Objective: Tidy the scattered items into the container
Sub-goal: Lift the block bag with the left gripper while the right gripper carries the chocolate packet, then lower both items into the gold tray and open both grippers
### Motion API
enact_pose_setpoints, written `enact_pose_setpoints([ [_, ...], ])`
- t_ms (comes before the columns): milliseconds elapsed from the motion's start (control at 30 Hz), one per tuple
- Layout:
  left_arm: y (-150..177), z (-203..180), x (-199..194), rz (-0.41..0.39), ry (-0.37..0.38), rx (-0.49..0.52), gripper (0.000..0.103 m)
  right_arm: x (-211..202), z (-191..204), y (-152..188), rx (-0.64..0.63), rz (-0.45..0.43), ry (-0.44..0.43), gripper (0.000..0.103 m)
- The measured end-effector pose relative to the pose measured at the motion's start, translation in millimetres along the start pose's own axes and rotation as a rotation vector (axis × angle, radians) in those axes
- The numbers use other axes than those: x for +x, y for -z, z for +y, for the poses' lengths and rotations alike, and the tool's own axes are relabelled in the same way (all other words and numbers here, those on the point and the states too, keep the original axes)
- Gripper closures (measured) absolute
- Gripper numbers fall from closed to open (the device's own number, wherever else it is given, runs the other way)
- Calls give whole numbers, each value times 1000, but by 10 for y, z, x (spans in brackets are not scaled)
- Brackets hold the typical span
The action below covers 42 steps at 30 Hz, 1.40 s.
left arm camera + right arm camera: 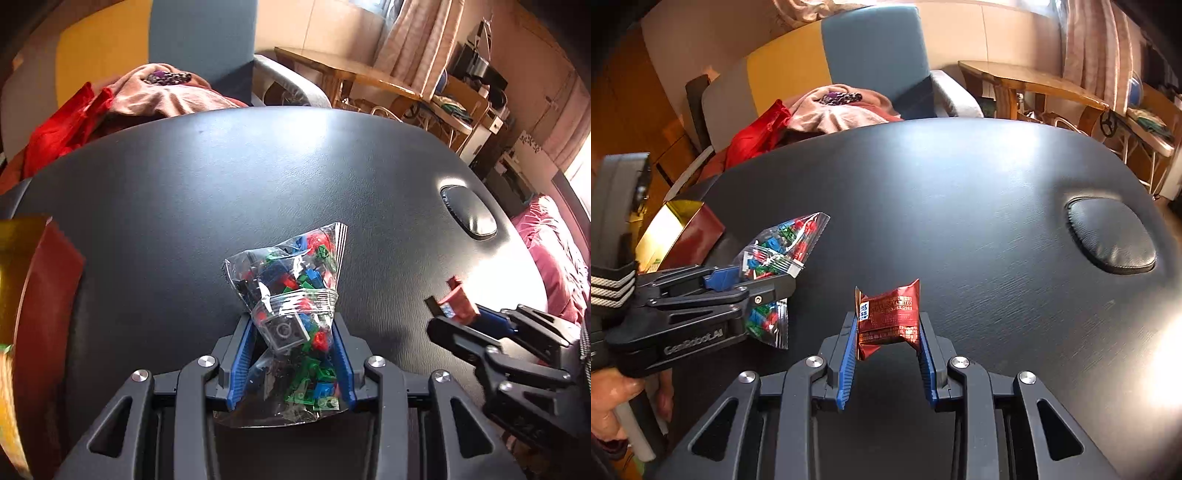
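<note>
My left gripper (293,325) is shut on a clear plastic bag of small red, blue and green bricks (291,280), held just above the black table (221,177). The same bag of bricks (779,247) shows at the left of the right wrist view, pinched in the left gripper (775,280). My right gripper (888,325) is shut on a small red foil snack packet (890,314), lifted off the table. That packet (458,295) appears at the right of the left wrist view in the right gripper (454,306). A red box with a gold inside (679,229) stands open at the table's left edge.
A round padded plug (1112,236) is set into the table at the right. Behind the table stands a chair (871,55) with red and pink clothes (827,114) piled on it. A wooden table (1027,79) and shelves lie at the back right.
</note>
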<state>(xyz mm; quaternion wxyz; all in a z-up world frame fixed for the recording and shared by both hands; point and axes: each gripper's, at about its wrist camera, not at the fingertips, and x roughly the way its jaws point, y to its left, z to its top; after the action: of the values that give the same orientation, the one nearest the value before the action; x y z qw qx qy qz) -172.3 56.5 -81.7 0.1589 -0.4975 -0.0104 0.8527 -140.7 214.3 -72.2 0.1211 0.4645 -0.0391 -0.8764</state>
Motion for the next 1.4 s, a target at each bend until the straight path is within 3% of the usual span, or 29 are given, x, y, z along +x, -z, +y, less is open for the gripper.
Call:
enact_pose_setpoints([
  [667,834,451,-1024,-155,-62,-98,63,-150,985,452,-85,-7,-50,73],
  [967,1153,877,-1554,-246,-121,-191,62,-351,1623,491,-184,-53,-94,73],
  [1400,1525,1812,-2079,-328,-233,-384,62,-451,2585,315,-318,-116,-175,73],
])
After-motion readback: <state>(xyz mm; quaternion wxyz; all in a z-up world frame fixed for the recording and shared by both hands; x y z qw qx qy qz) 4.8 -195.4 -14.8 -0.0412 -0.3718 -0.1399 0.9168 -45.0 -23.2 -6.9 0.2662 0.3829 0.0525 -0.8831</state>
